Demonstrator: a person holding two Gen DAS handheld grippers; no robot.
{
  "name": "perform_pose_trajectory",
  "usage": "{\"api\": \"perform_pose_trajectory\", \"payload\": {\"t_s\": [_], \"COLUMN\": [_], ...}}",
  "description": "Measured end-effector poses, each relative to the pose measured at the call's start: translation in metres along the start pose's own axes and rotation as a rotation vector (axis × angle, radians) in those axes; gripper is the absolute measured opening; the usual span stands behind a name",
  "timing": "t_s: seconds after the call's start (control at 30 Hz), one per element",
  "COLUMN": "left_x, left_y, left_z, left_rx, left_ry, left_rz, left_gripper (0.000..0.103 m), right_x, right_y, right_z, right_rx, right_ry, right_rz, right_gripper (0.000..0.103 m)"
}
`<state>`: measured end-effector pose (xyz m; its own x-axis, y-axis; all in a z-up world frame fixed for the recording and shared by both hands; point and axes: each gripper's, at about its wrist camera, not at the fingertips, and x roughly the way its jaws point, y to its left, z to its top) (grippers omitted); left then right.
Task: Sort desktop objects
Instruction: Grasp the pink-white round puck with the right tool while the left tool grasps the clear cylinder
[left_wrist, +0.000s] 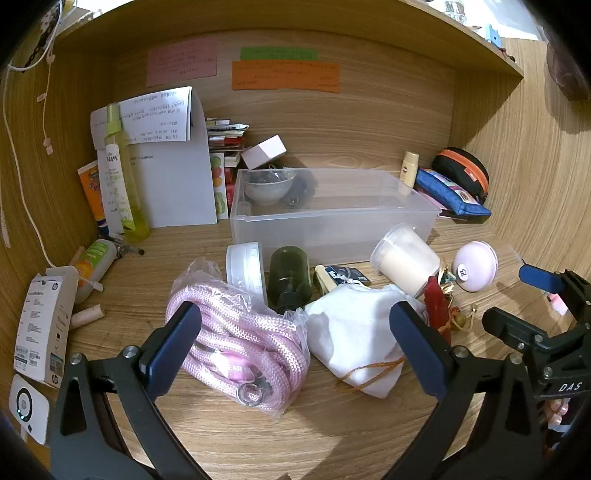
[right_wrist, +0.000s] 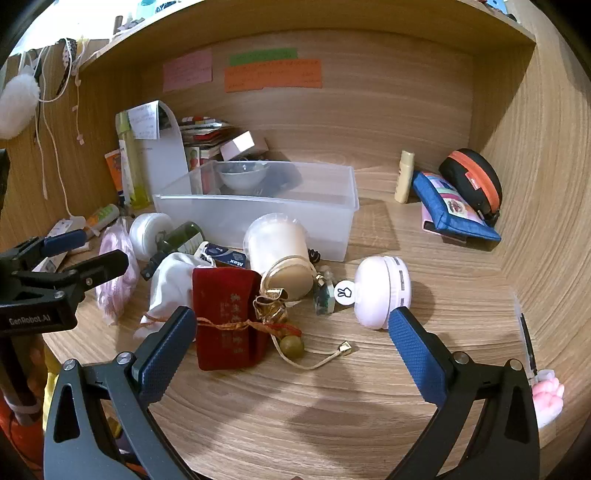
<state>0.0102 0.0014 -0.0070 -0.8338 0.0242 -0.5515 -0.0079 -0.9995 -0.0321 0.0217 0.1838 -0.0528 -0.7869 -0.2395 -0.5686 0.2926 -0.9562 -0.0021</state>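
Observation:
A clear plastic bin (left_wrist: 332, 210) (right_wrist: 258, 210) stands at the back of the wooden desk, holding a white bowl (left_wrist: 267, 188). In front of it lies a clutter: a bagged pink rope (left_wrist: 236, 339), a white cloth pouch (left_wrist: 354, 332), a dark green bottle (left_wrist: 290, 277), a candle jar (left_wrist: 404, 260) (right_wrist: 275, 240), a red pouch (right_wrist: 229, 317) and a round pink device (right_wrist: 380, 291). My left gripper (left_wrist: 295, 343) is open and empty, just before the rope and the white pouch. My right gripper (right_wrist: 291, 354) is open and empty, just before the red pouch.
Papers (left_wrist: 162, 158), tubes and a spray bottle (left_wrist: 118, 177) lean at the back left. A white box (left_wrist: 44, 325) lies at the left edge. A blue pouch (right_wrist: 450, 210), a black and orange case (right_wrist: 476, 181) and a small bottle (right_wrist: 404, 177) sit at the back right.

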Motion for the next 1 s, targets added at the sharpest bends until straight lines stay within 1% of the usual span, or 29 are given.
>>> {"api": "perform_pose_trajectory", "payload": {"t_s": [0.4, 0.63, 0.7, 0.8, 1.0], "left_x": [-0.001, -0.016, -0.014, -0.005, 0.032], "left_y": [0.008, 0.032, 0.040, 0.049, 0.058], "left_z": [0.000, 0.007, 0.012, 0.024, 0.044], "left_rx": [-0.010, -0.032, -0.030, -0.018, 0.008], "left_ry": [0.001, -0.036, -0.022, 0.026, 0.131], "left_rz": [0.011, 0.016, 0.006, -0.023, -0.070], "left_gripper": [0.103, 0.103, 0.103, 0.103, 0.103], "right_x": [0.004, -0.002, -0.003, 0.000, 0.018], "right_y": [-0.001, -0.014, -0.020, -0.031, -0.051], "right_z": [0.000, 0.003, 0.005, 0.011, 0.020], "right_rx": [-0.004, 0.021, 0.033, 0.043, 0.000], "right_ry": [0.014, -0.025, -0.035, -0.034, 0.026], "right_rz": [0.003, -0.022, -0.030, -0.023, -0.032], "right_gripper": [0.103, 0.103, 0.103, 0.103, 0.102]}}
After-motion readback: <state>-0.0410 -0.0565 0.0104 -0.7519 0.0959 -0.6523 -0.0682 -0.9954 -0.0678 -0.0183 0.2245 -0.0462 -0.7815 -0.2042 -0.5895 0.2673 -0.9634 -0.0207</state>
